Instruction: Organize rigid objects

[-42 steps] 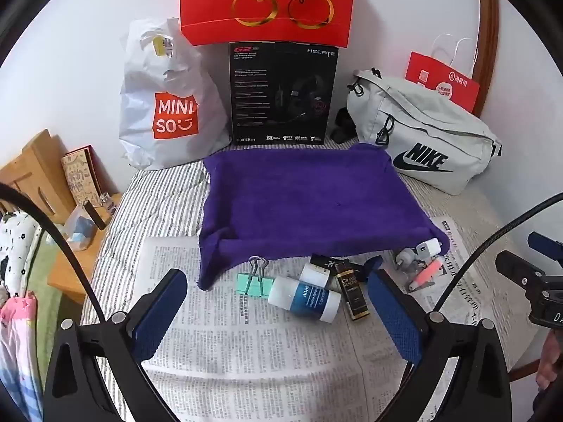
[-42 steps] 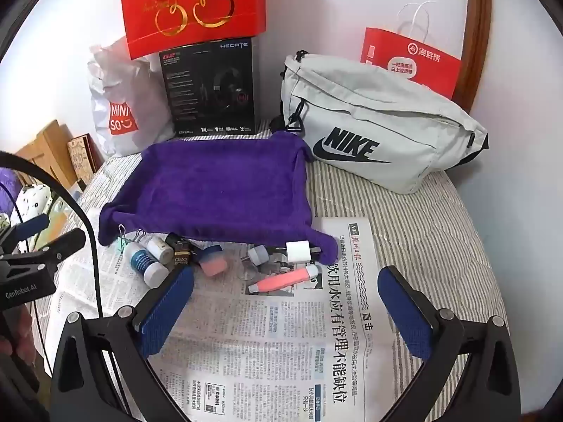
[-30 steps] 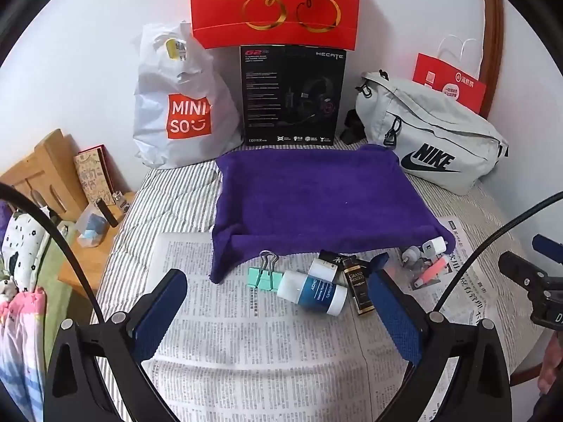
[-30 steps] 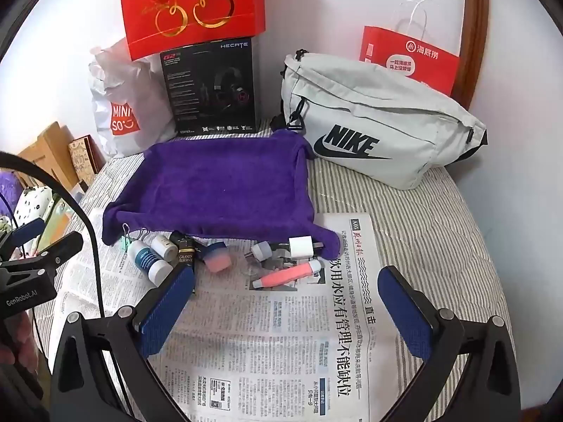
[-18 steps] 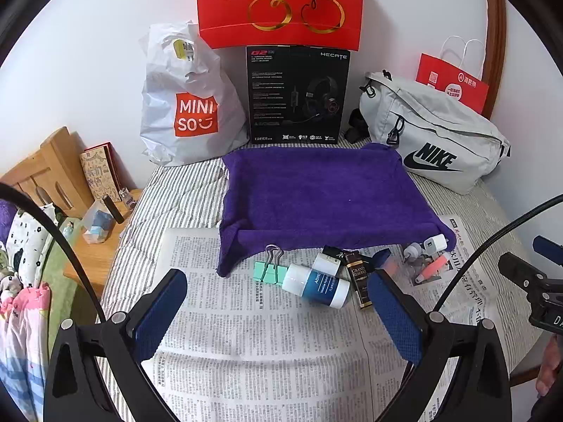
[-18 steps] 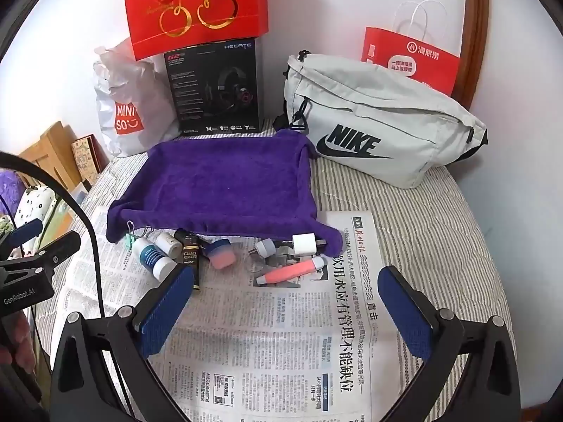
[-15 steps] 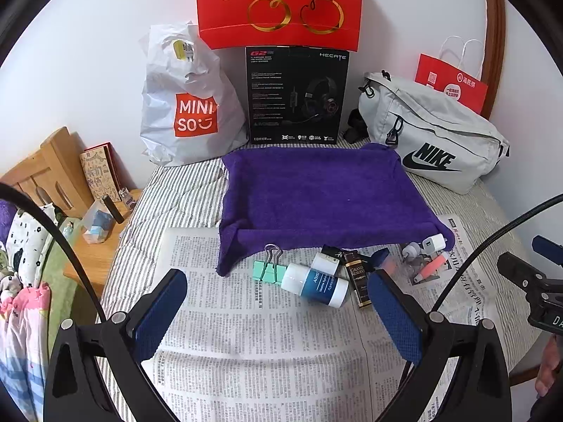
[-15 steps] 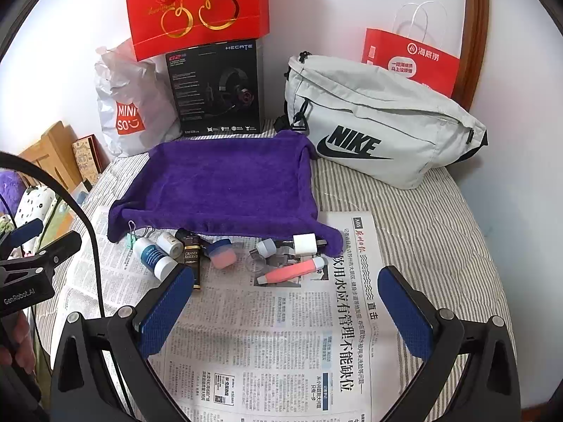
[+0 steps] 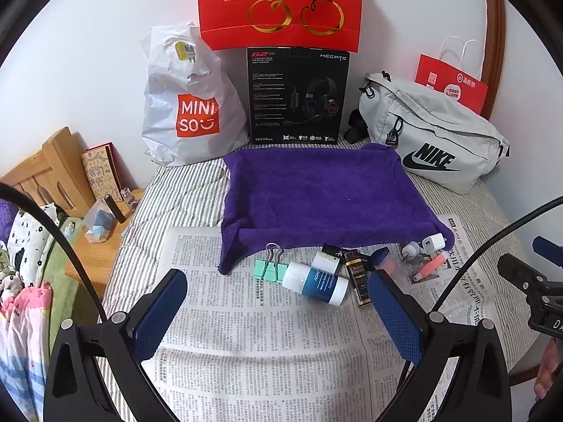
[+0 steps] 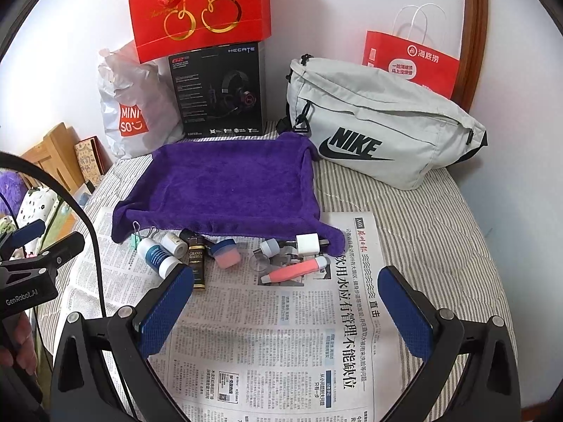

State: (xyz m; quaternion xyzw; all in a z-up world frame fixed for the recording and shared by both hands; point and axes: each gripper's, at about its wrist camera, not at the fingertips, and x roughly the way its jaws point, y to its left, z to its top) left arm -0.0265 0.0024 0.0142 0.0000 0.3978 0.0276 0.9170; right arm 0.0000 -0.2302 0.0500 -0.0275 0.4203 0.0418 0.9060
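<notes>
Small items in a row on the newspaper [image 10: 281,334] along the near edge of the purple towel [image 10: 228,183]: clip [image 9: 269,269], blue bottle [image 9: 315,283], dark bottle [image 10: 196,262], pink jar [image 10: 225,254], pink tube [image 10: 297,270], plug [image 10: 308,244]. Left claw [image 9: 278,313] and right claw [image 10: 285,311] spread, empty. Since a second ago both have drawn back slightly; nothing sorted yet.

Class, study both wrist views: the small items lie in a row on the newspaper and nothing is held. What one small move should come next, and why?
Probably ease the left gripper forward and down toward the blue-labelled bottle. Both grippers are open and empty, the purple towel is bare, and that bottle lies on its side on the newspaper, nearest between the left fingers.
</notes>
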